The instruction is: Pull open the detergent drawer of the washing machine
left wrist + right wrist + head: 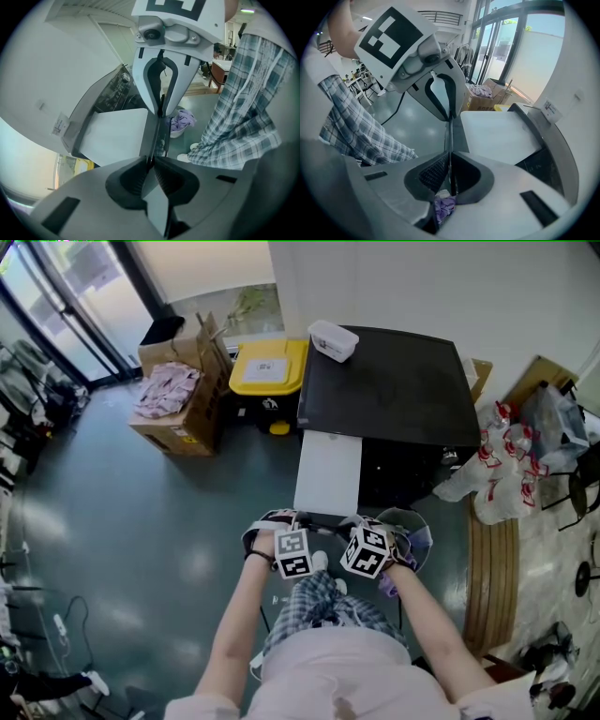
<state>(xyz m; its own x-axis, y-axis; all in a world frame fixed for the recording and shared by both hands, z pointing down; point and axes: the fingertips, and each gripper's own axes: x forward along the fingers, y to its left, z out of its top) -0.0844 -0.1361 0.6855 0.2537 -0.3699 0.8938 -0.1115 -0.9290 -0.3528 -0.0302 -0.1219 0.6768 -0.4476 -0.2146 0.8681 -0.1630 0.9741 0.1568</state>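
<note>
Beside washer (394,381), yellow-lidded bin (267,367), cardboard box (183,423), basket (419,518) near drawer (328,470)

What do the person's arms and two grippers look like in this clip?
The left gripper and right gripper are pale grey with dark ribbed pads; each carries a white cube with black square markers. Arms are bare below pale short sleeves; a dark band circles the left wrist.

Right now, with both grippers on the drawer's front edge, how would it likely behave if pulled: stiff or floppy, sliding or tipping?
Probably stiff: the drawer looks flat and straight-edged, with no sag. It should slide rather than tip, since it juts straight from the machine. Its thin smooth edge, pinched by the left gripper and right gripper, may slip.
</note>
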